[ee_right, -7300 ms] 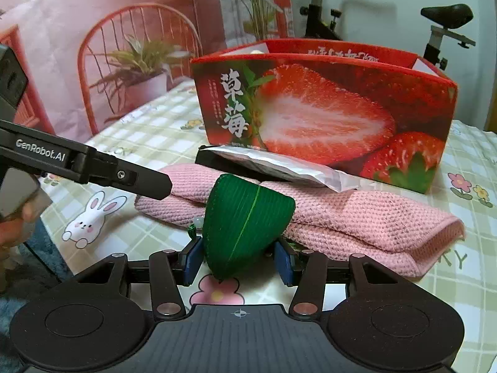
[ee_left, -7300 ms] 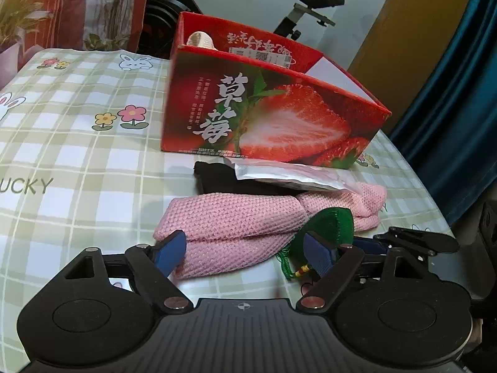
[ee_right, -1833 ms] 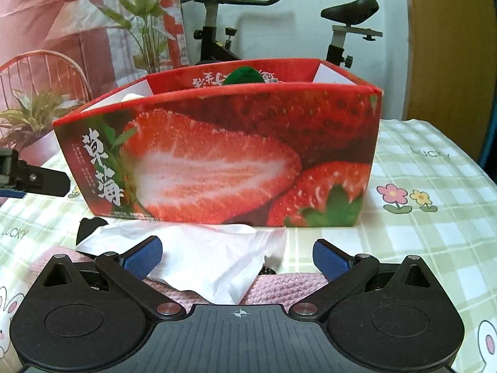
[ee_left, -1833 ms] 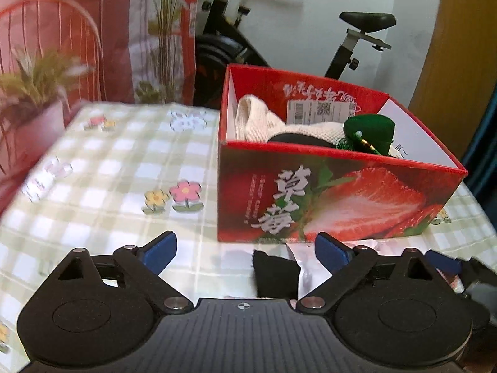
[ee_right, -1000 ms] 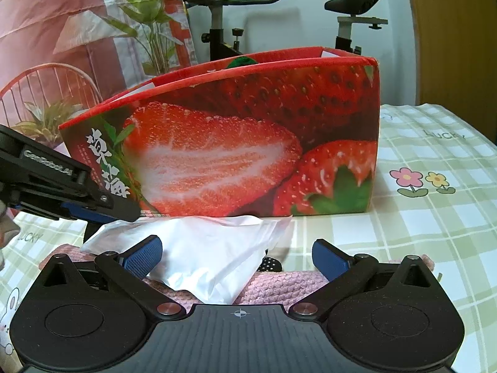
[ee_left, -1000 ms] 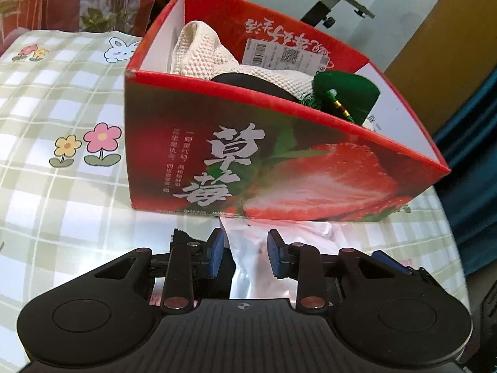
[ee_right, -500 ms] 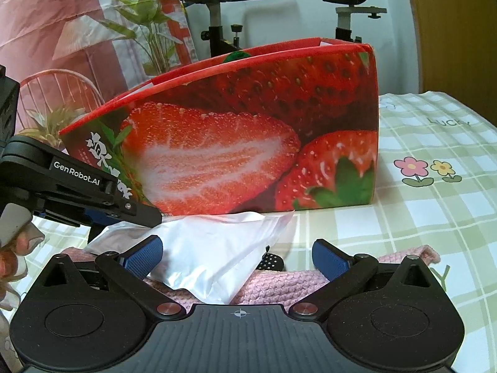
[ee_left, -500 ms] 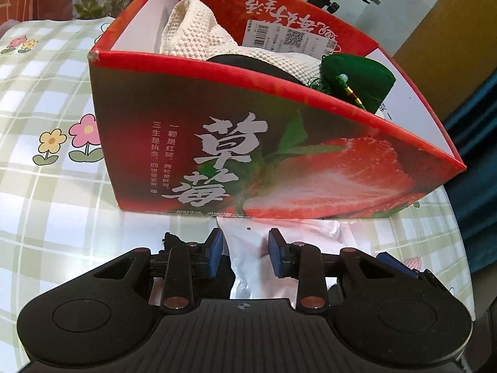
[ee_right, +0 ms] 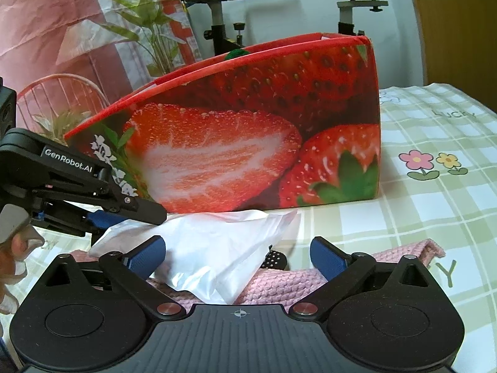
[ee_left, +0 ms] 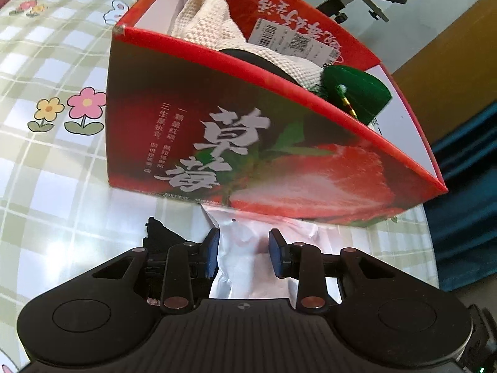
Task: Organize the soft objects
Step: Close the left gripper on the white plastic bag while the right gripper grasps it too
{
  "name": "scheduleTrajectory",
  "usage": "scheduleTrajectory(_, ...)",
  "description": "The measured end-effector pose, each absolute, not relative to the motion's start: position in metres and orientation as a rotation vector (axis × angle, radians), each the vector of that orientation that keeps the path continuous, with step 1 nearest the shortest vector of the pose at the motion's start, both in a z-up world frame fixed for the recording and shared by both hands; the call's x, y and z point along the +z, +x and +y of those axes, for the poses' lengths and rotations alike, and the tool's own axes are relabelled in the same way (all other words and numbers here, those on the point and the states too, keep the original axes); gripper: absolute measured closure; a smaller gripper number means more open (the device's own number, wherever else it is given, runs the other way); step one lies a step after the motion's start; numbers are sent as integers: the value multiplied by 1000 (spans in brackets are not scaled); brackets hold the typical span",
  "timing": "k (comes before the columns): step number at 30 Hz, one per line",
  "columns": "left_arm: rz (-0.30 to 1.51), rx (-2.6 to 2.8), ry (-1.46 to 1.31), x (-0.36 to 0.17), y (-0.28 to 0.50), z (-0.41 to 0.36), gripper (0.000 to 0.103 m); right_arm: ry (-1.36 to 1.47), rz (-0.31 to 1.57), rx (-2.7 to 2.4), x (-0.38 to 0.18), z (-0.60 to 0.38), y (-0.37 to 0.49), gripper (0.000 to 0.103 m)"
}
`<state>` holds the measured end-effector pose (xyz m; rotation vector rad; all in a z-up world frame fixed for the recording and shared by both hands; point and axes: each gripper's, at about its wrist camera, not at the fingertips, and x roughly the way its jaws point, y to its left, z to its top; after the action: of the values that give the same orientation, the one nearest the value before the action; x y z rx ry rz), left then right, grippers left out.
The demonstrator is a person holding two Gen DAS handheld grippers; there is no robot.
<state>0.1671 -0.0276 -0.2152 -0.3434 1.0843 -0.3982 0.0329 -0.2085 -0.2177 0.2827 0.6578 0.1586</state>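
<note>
Narrowing from its wide spread of two seconds ago, the left gripper point(ee_left: 243, 256) now pinches the white plastic bag point(ee_left: 248, 248) lying just in front of the strawberry box point(ee_left: 248, 143), lifting it off the pink towel point(ee_right: 273, 289) (a black item peeks beneath). Beside it, the right gripper point(ee_right: 237, 253) hangs wide and empty; boxing the bag looks next.

The checked tablecloth point(ee_right: 428, 217) carries a strawberry box point(ee_right: 248, 143), pink towel point(ee_right: 279, 289) and black cloth point(ee_left: 155, 236).
</note>
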Motion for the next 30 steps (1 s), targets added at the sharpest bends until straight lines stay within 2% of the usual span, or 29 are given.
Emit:
scheduleTrajectory(5, 1037, -410, -317, -203, 152, -24, 69, 315, 668, 213, -216, -212, 32, 13)
scheduleTrajectory(8, 999, -424, -282, -194, 142, -25, 69, 323, 673, 238, -212, -211, 32, 20)
scheduleTrajectory(12, 960, -444, -253, -183, 127, -24, 69, 338, 675, 254, -202, -208, 31, 34)
scheduleTrajectory(18, 924, -466, -244, -175, 99, -14, 69, 339, 664, 251, -187, -202, 21, 45)
scheduleTrajectory(27, 967, -440, -262, -201, 74, 9, 71, 265, 711, 279, -185, -179, -1, 46)
scheduleTrajectory(30, 971, -440, -281, -206, 73, 14, 71, 242, 713, 278, -184, -176, -7, 50)
